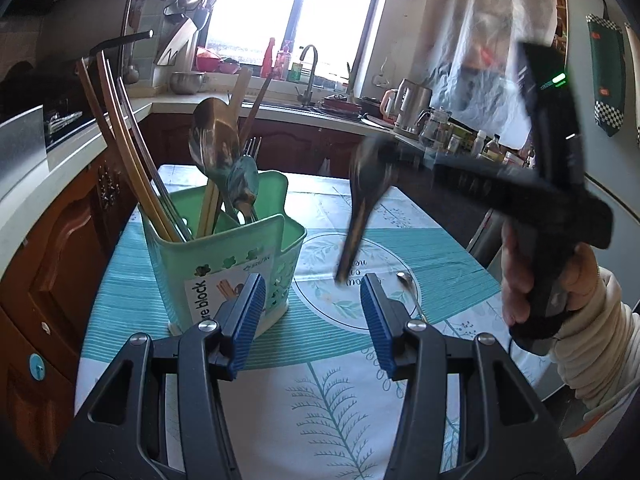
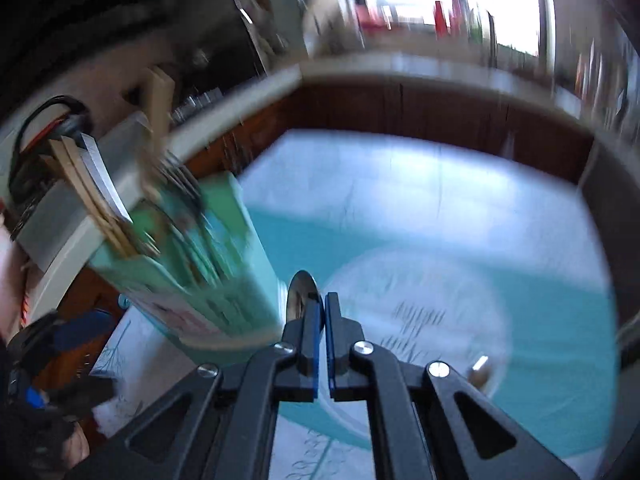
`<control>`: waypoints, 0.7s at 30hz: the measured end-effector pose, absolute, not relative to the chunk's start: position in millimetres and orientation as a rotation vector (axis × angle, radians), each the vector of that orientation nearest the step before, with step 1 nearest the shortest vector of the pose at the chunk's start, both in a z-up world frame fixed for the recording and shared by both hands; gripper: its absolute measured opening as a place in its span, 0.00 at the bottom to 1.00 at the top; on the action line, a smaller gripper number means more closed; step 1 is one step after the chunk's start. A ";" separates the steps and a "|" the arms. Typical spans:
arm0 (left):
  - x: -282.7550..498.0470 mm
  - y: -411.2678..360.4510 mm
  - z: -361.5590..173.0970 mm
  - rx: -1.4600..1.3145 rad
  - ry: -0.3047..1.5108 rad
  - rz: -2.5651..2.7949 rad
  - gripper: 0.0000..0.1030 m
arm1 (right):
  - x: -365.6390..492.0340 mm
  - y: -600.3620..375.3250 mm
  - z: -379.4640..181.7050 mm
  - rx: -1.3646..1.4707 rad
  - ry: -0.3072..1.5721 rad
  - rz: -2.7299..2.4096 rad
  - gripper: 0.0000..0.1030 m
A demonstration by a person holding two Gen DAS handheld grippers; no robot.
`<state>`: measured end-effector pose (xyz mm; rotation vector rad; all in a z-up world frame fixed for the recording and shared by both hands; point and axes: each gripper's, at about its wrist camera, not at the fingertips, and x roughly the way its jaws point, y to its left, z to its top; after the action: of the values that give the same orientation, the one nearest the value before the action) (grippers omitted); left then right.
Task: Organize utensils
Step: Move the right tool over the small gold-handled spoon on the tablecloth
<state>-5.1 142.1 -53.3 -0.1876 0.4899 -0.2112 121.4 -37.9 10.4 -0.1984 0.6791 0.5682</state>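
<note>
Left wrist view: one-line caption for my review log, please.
Open left gripper faces the green utensil holder while the right gripper carries a dark spoon above the table.

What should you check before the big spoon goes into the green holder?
1. Right tool shut on the spoon: ok, pads pinch its bowl.
2. Spoon lifted off the table: ok, it hangs handle down.
3. Holder upright: ok, it stands on the cloth.
4. Room in the holder: cannot tell, it already has several utensils and the right view is blurred.
5. Left tool out of the way: ok, it is open and holds nothing, beside the holder.
6. Anything left on the table: not ok, a small spoon lies there.
</note>
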 end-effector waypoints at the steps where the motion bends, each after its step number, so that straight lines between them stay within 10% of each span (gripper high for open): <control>1: -5.1 141.2 -54.7 -0.192 0.492 -0.210 0.45 | 111.3 -36.8 22.1 -0.220 0.594 0.564 0.02; 11: -3.8 148.4 -61.9 -0.226 0.494 -0.199 0.45 | 64.2 -2.2 34.1 -0.326 0.026 0.445 0.02; 21: 0.5 164.1 -68.2 -0.272 0.504 -0.180 0.45 | 81.6 28.7 -1.5 -0.497 0.131 0.542 0.02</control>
<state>0.5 164.1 -68.2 -0.2725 0.5037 -0.1803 81.6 28.7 -1.5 -0.4967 0.1310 0.5416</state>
